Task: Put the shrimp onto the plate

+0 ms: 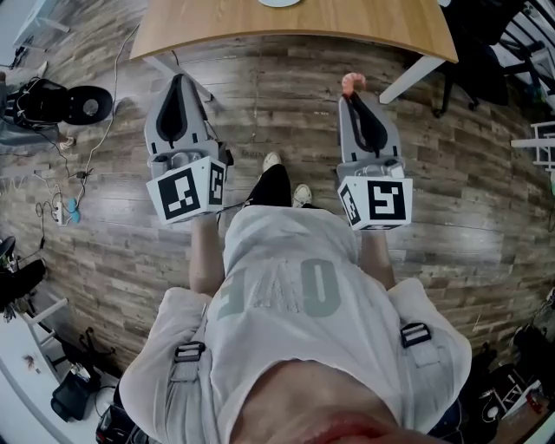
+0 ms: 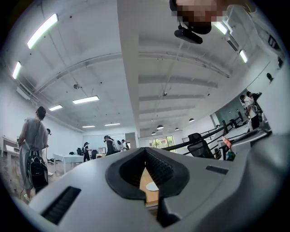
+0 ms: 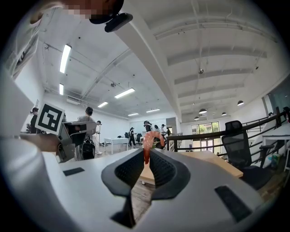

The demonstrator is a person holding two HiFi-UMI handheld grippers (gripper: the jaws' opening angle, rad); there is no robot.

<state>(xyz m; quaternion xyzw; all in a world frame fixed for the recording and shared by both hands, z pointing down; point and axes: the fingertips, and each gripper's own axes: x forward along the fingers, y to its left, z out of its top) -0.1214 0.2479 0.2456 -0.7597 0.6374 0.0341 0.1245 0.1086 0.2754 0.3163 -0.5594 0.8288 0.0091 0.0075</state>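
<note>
While shrimp (image 1: 352, 83) aloft, plate (image 2: 152, 186) on table (image 1: 347, 26)

no clear text, only code markers and shirt letters

big pale letters on the person's shirt (image 1: 286, 290), creased, roughly three glyphs, can't read for sure. black-and-white square code markers on the cubes of the left gripper (image 1: 179, 81) and the right gripper (image 1: 351, 95); they carry no words or numbers.
</note>
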